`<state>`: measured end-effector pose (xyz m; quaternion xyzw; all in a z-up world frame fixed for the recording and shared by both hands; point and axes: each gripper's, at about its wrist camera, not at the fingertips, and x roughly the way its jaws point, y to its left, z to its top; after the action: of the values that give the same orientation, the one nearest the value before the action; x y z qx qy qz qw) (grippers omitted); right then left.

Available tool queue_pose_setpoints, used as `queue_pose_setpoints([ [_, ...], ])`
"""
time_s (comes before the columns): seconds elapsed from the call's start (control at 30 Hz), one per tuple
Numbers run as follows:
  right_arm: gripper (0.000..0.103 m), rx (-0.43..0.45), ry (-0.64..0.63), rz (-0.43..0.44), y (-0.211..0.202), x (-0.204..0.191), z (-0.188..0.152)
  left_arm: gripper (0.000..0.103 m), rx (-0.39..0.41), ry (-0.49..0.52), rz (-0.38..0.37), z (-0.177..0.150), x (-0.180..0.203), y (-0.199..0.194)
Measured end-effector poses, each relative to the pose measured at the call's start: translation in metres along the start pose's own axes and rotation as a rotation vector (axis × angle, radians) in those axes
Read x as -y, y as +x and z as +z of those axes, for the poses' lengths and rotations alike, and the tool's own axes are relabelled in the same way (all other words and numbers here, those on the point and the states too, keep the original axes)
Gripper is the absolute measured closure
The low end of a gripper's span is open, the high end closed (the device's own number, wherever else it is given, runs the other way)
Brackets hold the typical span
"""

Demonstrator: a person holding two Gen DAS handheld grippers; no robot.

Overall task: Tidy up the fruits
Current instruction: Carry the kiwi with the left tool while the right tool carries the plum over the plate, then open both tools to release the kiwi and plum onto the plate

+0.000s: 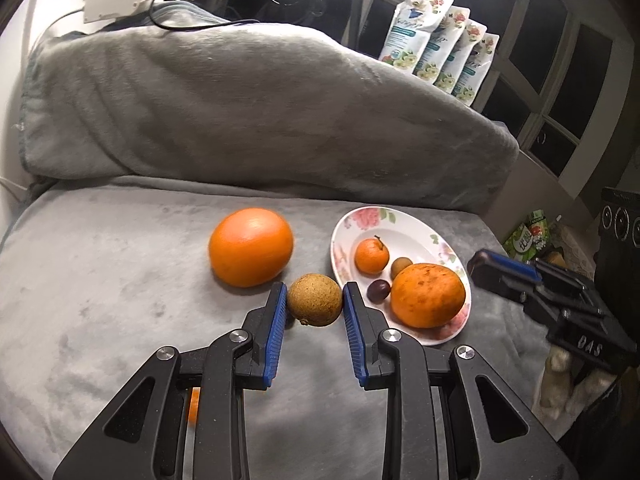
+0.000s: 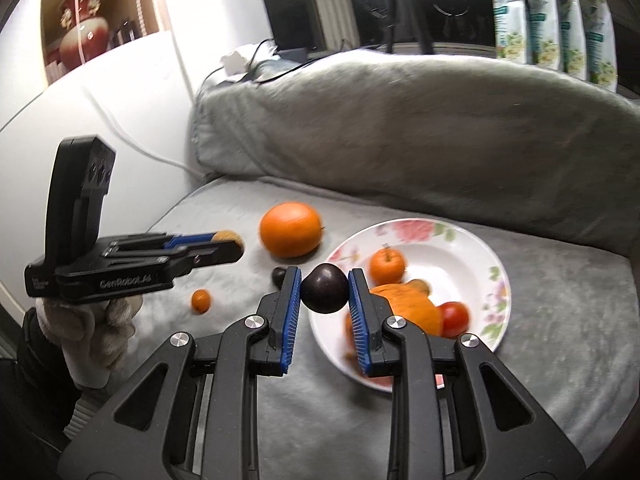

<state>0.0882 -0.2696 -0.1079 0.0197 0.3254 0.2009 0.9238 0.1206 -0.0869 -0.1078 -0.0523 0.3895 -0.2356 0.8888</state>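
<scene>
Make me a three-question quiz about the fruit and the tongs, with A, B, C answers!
1. Where is the big orange?
A. on the plate
B. on the grey blanket
C. in the tongs

2. What colour is the fruit in the right tongs?
A. dark purple
B. green
C. yellow

3. What are the left tongs doing?
A. gripping a brown fruit
B. hanging open and empty
C. holding the plate

Answers: 1 B, it sits on the blanket beside the plate. 2 A, the plum looks dark purple. 3 A, both pads press the brown fruit.

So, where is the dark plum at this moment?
In the right wrist view, the dark plum is clamped between the right gripper fingers, at the left rim of the floral plate, near the small mandarin.
</scene>
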Motion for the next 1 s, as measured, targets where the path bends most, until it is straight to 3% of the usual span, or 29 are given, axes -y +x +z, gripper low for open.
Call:
queue_pose_setpoints([
  [0.5,0.078,0.015,0.080,-0.087,0.002,0.060,0.008,0.076,-0.037,0.039,-0.038,0.010,0.023,0.030],
  [1.0,0.078,-0.021,0.134,-0.090,0.025,0.092,0.005,0.076,-0.065,0.058,-0.053,0.017,0.031,0.052],
])
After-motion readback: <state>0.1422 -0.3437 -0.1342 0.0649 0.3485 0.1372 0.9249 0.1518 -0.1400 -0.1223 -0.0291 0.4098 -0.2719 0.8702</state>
